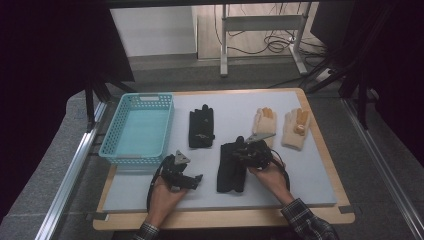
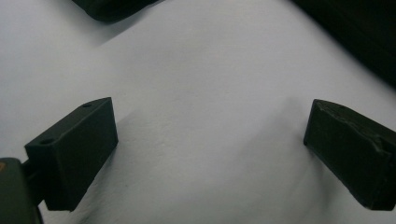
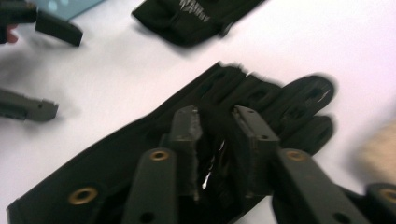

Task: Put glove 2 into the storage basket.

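Observation:
A black glove (image 1: 231, 170) lies flat on the white mat, fingers pointing away from me. My right gripper (image 1: 240, 146) is low over its finger end. In the right gripper view the jaws (image 3: 217, 123) stand a little apart just above the glove (image 3: 116, 163), whose dark fabric shows in the narrow gap without being visibly pinched. My left gripper (image 1: 197, 178) rests on the mat left of that glove, jaws wide open with bare mat between them (image 2: 210, 135). A second black glove (image 1: 201, 126) lies farther back, and its edge (image 2: 112, 7) appears at the top of the left gripper view.
A turquoise basket (image 1: 140, 97) with nothing in it stands at the back left of the mat. Two tan gloves (image 1: 263, 122) (image 1: 296, 129) lie side by side at the back right. The wooden table edge (image 1: 225, 219) runs along the front.

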Motion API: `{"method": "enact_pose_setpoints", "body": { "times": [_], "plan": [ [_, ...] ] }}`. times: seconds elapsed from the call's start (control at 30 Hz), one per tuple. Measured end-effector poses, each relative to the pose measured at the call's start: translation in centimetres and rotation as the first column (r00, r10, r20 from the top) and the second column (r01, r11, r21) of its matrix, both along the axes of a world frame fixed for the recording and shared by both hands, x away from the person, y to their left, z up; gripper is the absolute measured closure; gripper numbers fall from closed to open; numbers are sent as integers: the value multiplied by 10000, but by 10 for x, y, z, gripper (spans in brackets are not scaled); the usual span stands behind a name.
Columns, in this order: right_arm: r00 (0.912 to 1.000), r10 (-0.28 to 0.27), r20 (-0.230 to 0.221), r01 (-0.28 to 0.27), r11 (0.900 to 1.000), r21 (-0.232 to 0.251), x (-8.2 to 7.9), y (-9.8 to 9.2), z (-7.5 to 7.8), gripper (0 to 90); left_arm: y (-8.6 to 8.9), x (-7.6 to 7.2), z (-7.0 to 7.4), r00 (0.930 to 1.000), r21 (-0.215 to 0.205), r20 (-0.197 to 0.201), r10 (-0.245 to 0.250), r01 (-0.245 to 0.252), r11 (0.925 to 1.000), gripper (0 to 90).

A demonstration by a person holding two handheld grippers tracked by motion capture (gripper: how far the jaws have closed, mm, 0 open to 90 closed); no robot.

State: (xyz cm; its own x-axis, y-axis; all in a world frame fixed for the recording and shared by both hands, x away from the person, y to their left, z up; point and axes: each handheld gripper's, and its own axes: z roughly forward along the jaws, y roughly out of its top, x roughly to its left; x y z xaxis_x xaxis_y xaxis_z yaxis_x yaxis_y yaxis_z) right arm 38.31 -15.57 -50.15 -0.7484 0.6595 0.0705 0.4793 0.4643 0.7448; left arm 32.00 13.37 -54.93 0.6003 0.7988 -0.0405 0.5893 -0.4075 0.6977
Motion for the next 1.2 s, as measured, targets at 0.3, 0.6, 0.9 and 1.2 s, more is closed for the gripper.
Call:
{"method": "enact_pose_setpoints", "body": {
  "times": [0.3, 0.6, 0.9, 1.2],
  "plan": [
    [10000, 56, -11, -55, 9998, 191, 23, 7, 6, 591, 0, 0, 0, 10000, 5, -4, -1, 1, 10000, 31],
    [9984, 527, -214, -529, 9986, -63, 61, 44, 8, 801, 0, 0, 0, 10000, 20, -10, -12, 12, 10000, 32],
    [9988, 493, 41, -492, 9983, -314, 94, 81, 3, 719, 0, 0, 0, 10000, -4, -4, -9, 9, 10000, 31],
    [9995, 291, -79, -292, 9995, -149, 123, 106, -9, 526, 0, 0, 0, 10000, -28, -11, -3, 2, 10000, 31]
  ]
}}
